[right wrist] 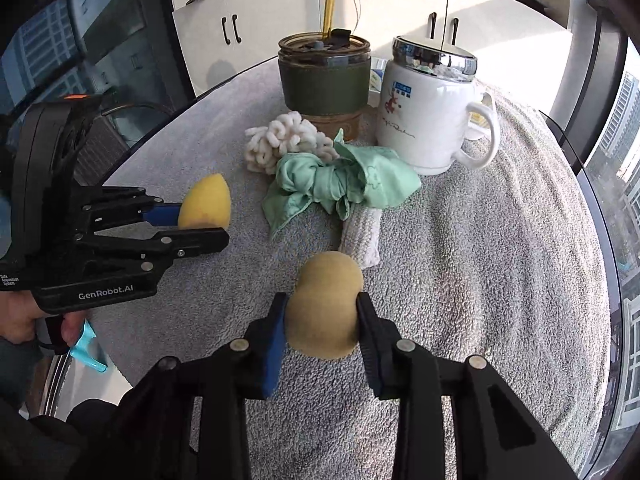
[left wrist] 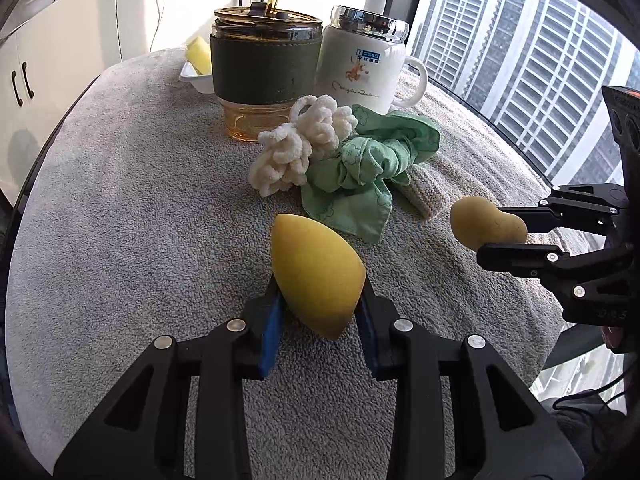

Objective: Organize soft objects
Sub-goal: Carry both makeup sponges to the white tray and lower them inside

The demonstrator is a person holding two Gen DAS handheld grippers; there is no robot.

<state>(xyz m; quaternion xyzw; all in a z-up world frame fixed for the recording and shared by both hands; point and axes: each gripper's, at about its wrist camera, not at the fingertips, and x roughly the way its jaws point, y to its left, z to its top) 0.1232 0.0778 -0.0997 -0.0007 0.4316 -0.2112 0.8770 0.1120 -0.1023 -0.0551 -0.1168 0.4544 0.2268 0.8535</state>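
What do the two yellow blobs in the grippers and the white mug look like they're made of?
Yellow teardrop sponge and tan gourd-shaped sponge: likely soft matte foam, with a fine-pored, dull surface. White mug: probably glazed ceramic, glossy with a printed logo; its lid looks like mirror-polished metal.

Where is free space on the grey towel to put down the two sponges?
Free: the wide grey towel left of the white scrunchie, and the stretch right of the mug. Crowded: the middle, where scrunchies, tumbler and mug cluster.
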